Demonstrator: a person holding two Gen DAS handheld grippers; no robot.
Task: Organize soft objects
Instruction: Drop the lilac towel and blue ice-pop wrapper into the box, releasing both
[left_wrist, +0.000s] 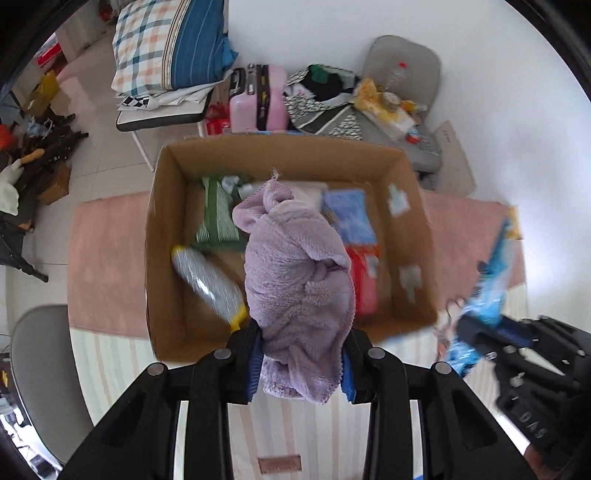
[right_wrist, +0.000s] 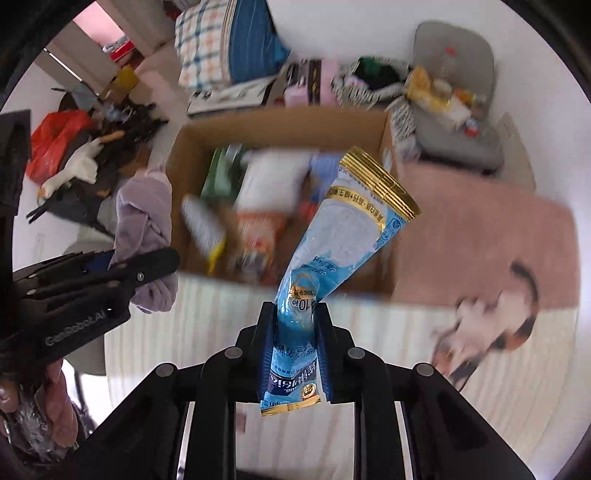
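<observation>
My left gripper (left_wrist: 301, 363) is shut on a lilac fleece towel (left_wrist: 295, 280) and holds it over the near part of an open cardboard box (left_wrist: 162, 236). My right gripper (right_wrist: 297, 332) is shut on a blue and white pouch with a gold top (right_wrist: 351, 221), held above the box's near right edge (right_wrist: 388, 288). The right gripper with the pouch shows at the right of the left wrist view (left_wrist: 480, 332). The left gripper with the towel shows at the left of the right wrist view (right_wrist: 144, 236). The box holds a green pack (left_wrist: 218, 218), a silver tube (left_wrist: 207, 280), and blue and red packs.
The box stands on a pink rug (left_wrist: 107, 258) over a striped cloth (right_wrist: 369, 332). A cat-print soft item (right_wrist: 491, 325) lies at the right. Behind are a chair with pillows (left_wrist: 166, 48), a pink suitcase (left_wrist: 258, 99), a bag and a grey cushioned seat (left_wrist: 406, 59).
</observation>
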